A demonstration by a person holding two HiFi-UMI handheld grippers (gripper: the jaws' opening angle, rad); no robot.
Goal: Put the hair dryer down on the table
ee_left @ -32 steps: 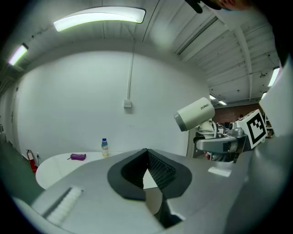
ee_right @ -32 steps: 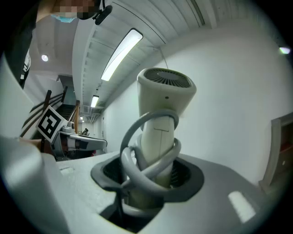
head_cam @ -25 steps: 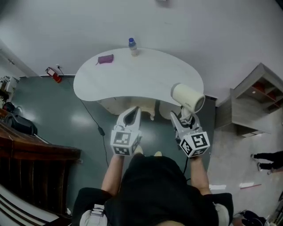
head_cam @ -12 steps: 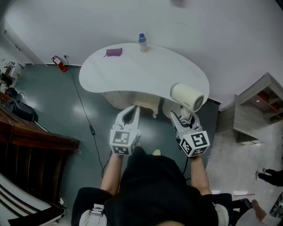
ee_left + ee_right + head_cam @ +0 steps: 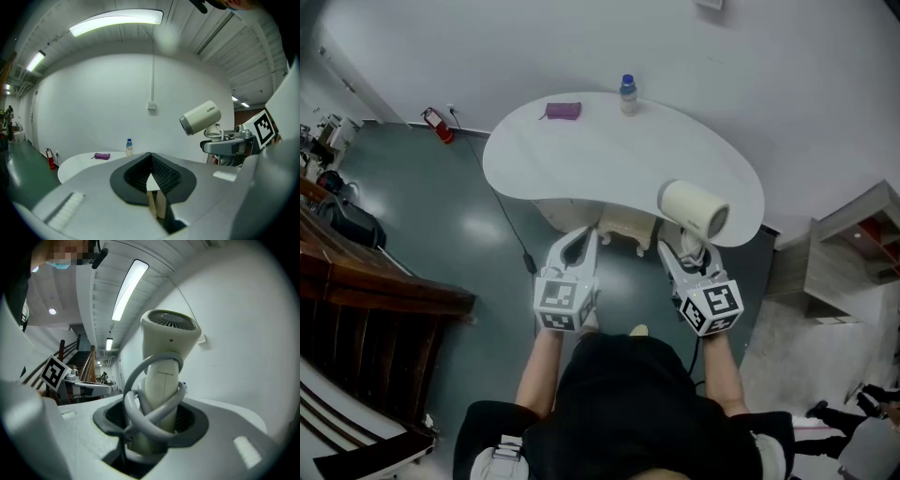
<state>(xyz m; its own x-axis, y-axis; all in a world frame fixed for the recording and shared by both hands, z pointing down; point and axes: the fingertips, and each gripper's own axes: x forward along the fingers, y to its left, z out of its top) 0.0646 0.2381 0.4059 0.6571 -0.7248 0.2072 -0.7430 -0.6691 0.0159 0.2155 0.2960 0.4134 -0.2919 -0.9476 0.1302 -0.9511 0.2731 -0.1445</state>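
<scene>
A cream hair dryer (image 5: 694, 208) stands upright in my right gripper (image 5: 686, 251), which is shut on its handle (image 5: 157, 394); the grey cord is wound round that handle. It hangs over the near right edge of the white kidney-shaped table (image 5: 609, 159). In the left gripper view the hair dryer (image 5: 200, 117) shows at the right, barrel pointing left. My left gripper (image 5: 579, 246) is shut with nothing in it, held level beside the right one, just short of the table's near edge. The left gripper (image 5: 151, 161) points toward the table (image 5: 84, 161).
A small water bottle (image 5: 627, 96) and a purple pouch (image 5: 562, 112) sit at the table's far edge by the white wall. A red fire extinguisher (image 5: 439, 125) stands on the green floor at left. Dark wooden stairs (image 5: 366, 309) run along the left; a grey shelf unit (image 5: 853, 253) stands at right.
The view has shifted so the table sits more to the right and closer under the grippers. Both grippers keep their pose, and the hair dryer stays gripped.
</scene>
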